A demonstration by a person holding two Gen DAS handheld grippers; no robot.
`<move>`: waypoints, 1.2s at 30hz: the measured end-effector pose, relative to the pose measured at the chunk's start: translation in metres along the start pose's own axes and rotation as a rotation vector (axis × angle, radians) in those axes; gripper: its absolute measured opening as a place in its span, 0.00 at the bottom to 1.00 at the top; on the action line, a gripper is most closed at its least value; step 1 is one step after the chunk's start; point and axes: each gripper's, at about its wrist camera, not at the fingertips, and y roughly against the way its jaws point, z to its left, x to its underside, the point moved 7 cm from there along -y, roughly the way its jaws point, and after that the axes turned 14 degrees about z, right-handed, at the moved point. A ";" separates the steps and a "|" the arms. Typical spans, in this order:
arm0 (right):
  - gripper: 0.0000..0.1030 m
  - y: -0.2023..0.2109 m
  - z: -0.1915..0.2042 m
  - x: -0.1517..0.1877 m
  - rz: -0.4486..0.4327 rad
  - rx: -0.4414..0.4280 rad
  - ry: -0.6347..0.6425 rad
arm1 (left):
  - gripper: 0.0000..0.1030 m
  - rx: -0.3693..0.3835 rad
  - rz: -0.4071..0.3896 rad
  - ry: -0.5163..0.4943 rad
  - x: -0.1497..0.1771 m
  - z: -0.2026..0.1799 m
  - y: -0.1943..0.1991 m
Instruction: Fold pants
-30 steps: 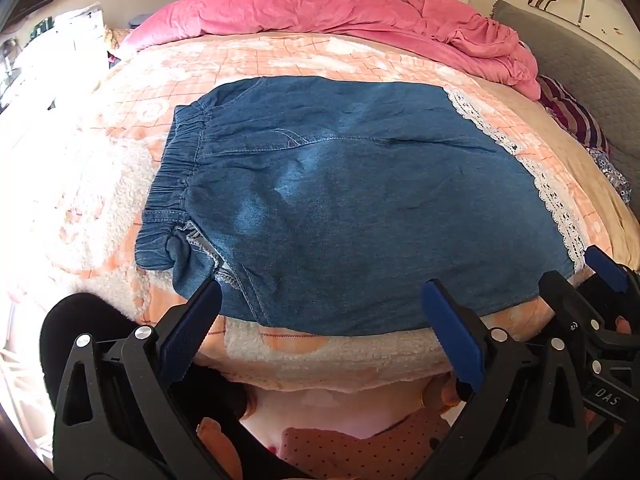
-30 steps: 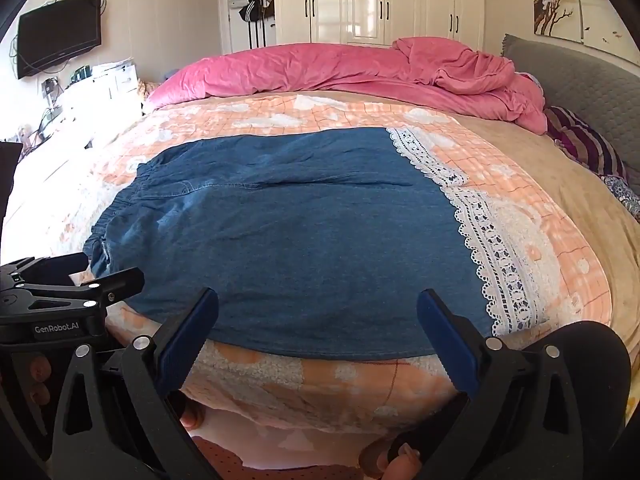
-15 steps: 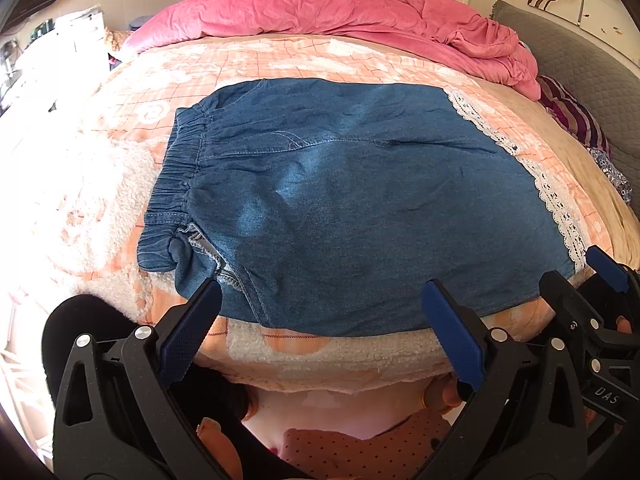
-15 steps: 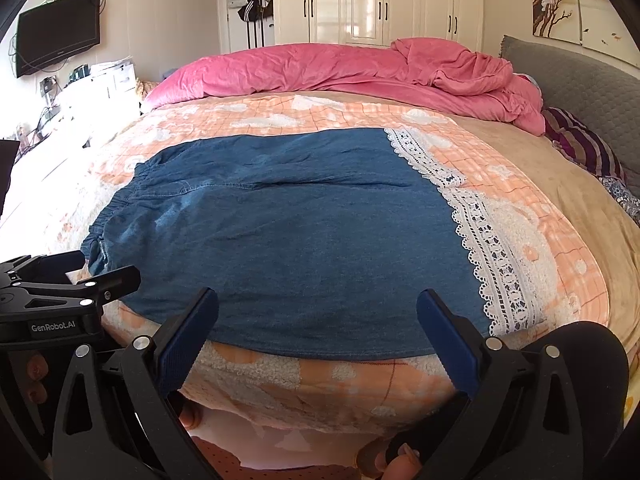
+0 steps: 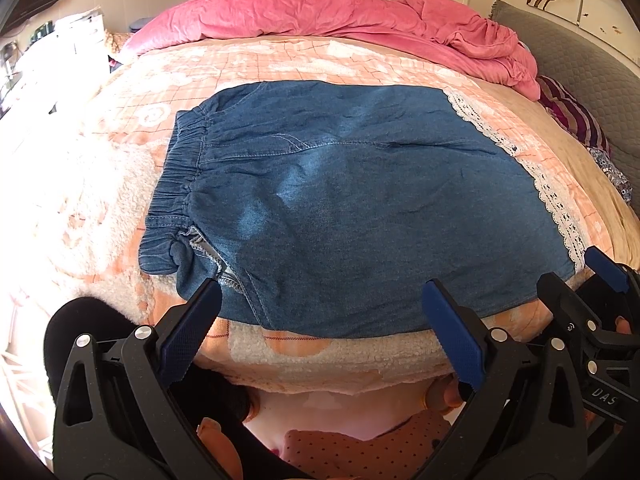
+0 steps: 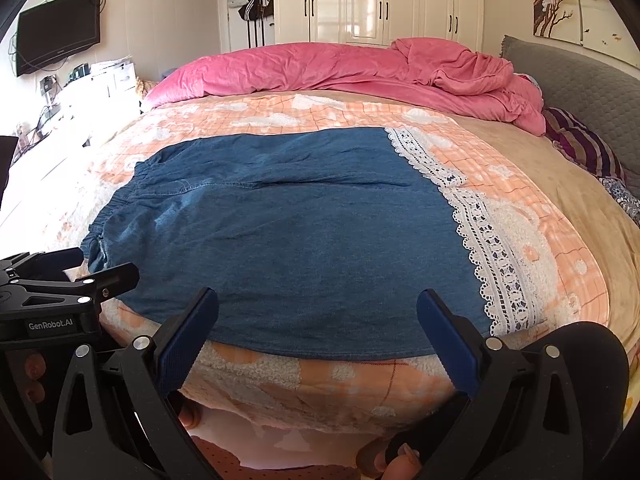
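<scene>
Blue denim pants (image 5: 352,204) lie flat on the bed, elastic waistband (image 5: 176,184) at the left, white lace hem (image 5: 556,204) at the right. They also show in the right wrist view (image 6: 296,236), lace hem (image 6: 492,252) at the right. My left gripper (image 5: 320,312) is open and empty, hovering at the pants' near edge by the waistband end. My right gripper (image 6: 318,320) is open and empty at the near edge by the hem end. Each gripper shows in the other's view: the right one (image 5: 592,280), the left one (image 6: 80,268).
An orange and white fleece blanket (image 5: 280,60) covers the bed. A crumpled pink duvet (image 6: 360,72) lies along the far side. A grey headboard (image 6: 592,80) and striped pillow (image 6: 580,144) stand at the right. The bed's near edge (image 6: 320,392) drops just under the grippers.
Both grippers have drawn back slightly from the bed; the pants sit a little farther and lower in both views. The pants have not moved. Both jaws stay open.
</scene>
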 end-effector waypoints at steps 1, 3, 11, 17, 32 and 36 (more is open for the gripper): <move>0.96 0.000 0.000 0.000 0.001 0.000 0.000 | 0.91 -0.001 0.000 0.001 0.001 0.000 0.000; 0.96 0.000 0.000 0.000 -0.002 0.001 0.000 | 0.91 -0.002 0.000 0.001 0.001 0.000 0.000; 0.96 -0.001 0.000 0.001 0.006 0.001 -0.004 | 0.91 -0.001 0.000 0.004 0.000 0.001 0.000; 0.96 -0.001 0.000 0.000 0.006 0.003 -0.007 | 0.91 0.006 -0.009 0.006 0.001 0.001 0.003; 0.96 -0.014 0.007 -0.049 0.003 -0.036 0.082 | 0.91 -0.026 -0.046 0.064 -0.029 0.043 -0.003; 0.96 -0.025 0.017 -0.078 0.002 -0.069 0.121 | 0.91 -0.037 -0.062 0.142 -0.050 0.077 -0.003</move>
